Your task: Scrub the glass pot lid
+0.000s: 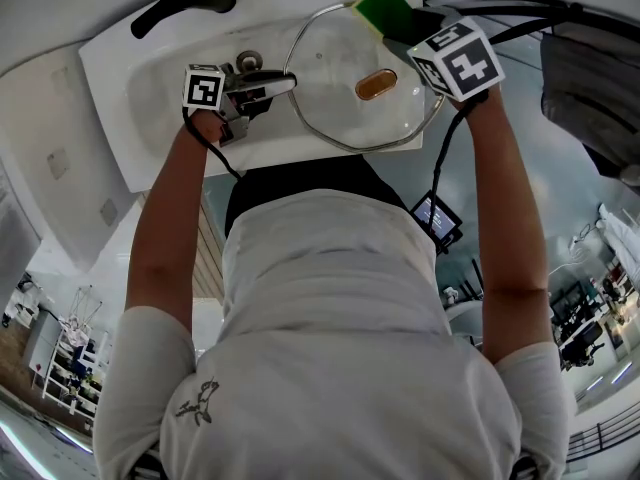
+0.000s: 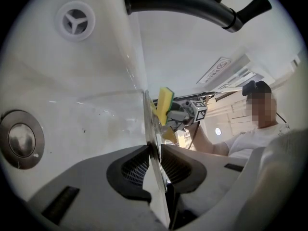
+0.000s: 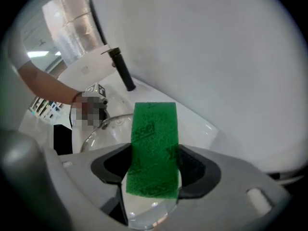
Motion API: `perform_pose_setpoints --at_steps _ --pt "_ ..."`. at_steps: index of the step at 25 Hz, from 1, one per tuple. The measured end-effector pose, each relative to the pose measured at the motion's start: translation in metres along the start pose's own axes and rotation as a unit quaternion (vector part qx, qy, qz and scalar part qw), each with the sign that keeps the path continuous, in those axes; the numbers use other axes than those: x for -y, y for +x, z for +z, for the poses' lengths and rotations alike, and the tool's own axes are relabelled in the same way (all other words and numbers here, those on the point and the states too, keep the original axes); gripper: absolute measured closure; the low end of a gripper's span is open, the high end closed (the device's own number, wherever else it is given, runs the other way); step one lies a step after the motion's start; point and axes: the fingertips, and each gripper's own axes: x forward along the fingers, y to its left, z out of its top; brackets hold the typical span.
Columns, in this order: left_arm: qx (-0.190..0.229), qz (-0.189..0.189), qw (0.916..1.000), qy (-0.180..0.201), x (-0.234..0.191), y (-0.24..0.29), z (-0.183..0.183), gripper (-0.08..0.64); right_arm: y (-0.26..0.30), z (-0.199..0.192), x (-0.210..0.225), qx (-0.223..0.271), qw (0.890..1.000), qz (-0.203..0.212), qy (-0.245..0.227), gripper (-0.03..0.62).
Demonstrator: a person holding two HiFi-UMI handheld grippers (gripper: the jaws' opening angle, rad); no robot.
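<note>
Closest in, the left gripper [image 2: 154, 163] has its ribbed dark pads clenched on the thin metal-banded rim of the glass pot lid [image 1: 335, 63], holding it over the sink [image 1: 150, 98]. The lid is round, clear and gently domed, with an amber oval knob [image 1: 376, 84] at its centre. At its far rim the right gripper [image 3: 153, 170] grasps a sponge [image 3: 154, 143] – coarse green scouring face, soft yellow foam behind. Scrubbing looks under way, though no suds or grime show, so how much glass is done I cannot tell – likely most remains. Beyond, the sink is glossy white, with a matte black faucet [image 1: 185, 3].
</note>
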Motion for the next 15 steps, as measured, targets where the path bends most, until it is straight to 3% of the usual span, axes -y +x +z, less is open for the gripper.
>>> perform_pose_setpoints --at_steps 4,8,11,15 --pt "0.003 0.001 1.0000 0.001 0.000 0.000 0.000 0.483 0.022 0.052 -0.075 0.007 0.993 0.050 -0.107 0.301" --pt "0.003 0.000 1.0000 0.001 0.000 -0.001 0.000 0.483 0.043 0.070 -0.139 -0.001 0.980 0.090 -0.178 0.301" --pt "0.003 0.001 1.0000 0.002 -0.001 -0.002 0.000 0.483 0.057 0.069 -0.164 -0.017 0.973 0.097 -0.210 0.301" --pt "0.002 0.002 1.0000 0.004 -0.004 -0.004 -0.001 0.483 0.068 0.065 -0.167 -0.027 0.973 0.094 -0.209 0.301"
